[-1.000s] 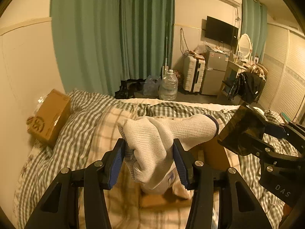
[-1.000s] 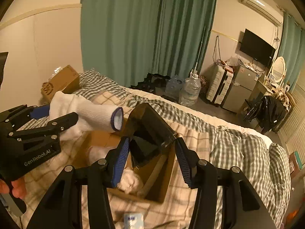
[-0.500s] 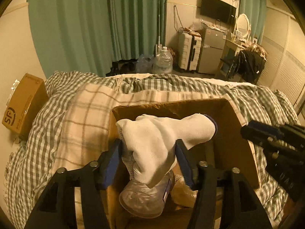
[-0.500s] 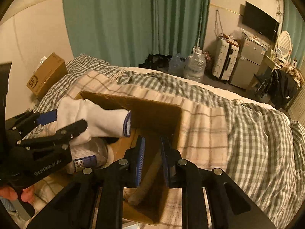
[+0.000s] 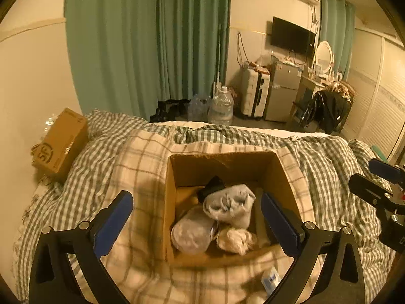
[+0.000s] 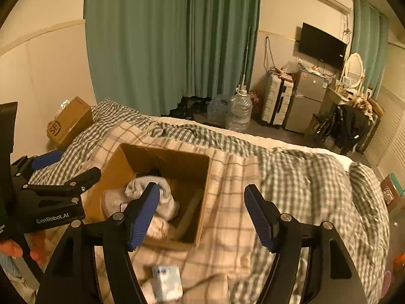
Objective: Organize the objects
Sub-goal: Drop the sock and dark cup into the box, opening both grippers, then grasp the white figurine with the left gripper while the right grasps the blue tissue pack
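Note:
An open cardboard box (image 5: 227, 163) sits on the checked bed cover; it also shows in the right wrist view (image 6: 162, 157). Inside lie a white sock (image 5: 230, 206), a clear plastic bottle (image 5: 192, 231), a crumpled white item (image 5: 235, 238) and a small black thing (image 5: 211, 186). The sock also shows in the right wrist view (image 6: 162, 197). My left gripper (image 5: 197, 220) is open and empty above the box's near side. My right gripper (image 6: 202, 215) is open and empty over the box's right wall. A small white-and-blue packet (image 6: 168, 281) lies on the cover in front of the box.
A brown parcel box (image 5: 60, 143) lies at the bed's far left by the wall. Green curtains (image 5: 152, 43) hang behind the bed. Water jugs (image 5: 220, 107), a suitcase (image 5: 254, 93), a small fridge and a chair with dark clothes stand on the floor beyond.
My left gripper has opened and let go of the white sock, which now lies in the box. My right gripper has let go of the box flap and opened wide.

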Available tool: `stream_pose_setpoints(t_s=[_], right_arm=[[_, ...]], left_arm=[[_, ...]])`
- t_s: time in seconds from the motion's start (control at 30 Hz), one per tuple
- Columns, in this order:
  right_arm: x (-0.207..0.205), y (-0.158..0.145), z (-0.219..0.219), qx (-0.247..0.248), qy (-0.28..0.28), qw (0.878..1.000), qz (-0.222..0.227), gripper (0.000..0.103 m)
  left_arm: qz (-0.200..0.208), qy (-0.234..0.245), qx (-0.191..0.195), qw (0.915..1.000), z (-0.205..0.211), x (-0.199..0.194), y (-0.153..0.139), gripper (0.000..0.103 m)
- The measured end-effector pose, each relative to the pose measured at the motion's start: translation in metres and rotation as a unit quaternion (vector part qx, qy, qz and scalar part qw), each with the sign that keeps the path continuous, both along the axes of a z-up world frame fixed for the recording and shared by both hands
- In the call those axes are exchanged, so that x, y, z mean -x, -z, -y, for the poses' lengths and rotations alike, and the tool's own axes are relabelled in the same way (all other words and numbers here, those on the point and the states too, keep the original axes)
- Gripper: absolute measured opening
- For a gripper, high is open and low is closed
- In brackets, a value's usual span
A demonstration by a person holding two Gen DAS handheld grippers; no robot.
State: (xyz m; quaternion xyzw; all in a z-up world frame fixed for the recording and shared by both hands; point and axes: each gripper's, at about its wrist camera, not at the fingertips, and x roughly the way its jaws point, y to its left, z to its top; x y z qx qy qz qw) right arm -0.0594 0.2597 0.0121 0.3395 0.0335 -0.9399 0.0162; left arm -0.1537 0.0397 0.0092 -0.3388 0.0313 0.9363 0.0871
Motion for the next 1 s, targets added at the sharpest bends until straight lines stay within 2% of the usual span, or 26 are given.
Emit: stream_pose_setpoints(t_s=[0.17,0.37,0.57,0.73,0.93,1.0], right_arm=[[-0.048,0.009,0.003,0.001,0.002,1.0,0.002,0.07],[-0.077,0.055,0.013,-0.007,0.0,0.999,0.033,0.07],[-0.072,0.115,0.023,-0.001,-0.008,0.995,0.096,0.07],[-0.057,0.155,0.029,-0.011,-0.012,0.989,0.15,0.07],[-0.041,0.182,0.033,-0.021,-0.014,0.98,0.198,0.07],[-0.038,0.189,0.033,-0.023,-0.013,0.977,0.21,0.061]], left_arm=[[-0.005,-0.009,-0.011,0.9999,0.013,-0.04,0.006,0.103],[0.016,-0.03,-0.019,0.9992,0.027,-0.07,0.041,0.103],[0.037,-0.047,0.006,0.9982,0.032,-0.082,0.083,0.103],[0.06,-0.045,0.007,0.9972,0.033,-0.078,0.106,0.103],[0.084,-0.037,0.01,0.9958,0.03,-0.073,0.125,0.103],[0.089,-0.035,0.01,0.9954,0.029,-0.071,0.127,0.103]])
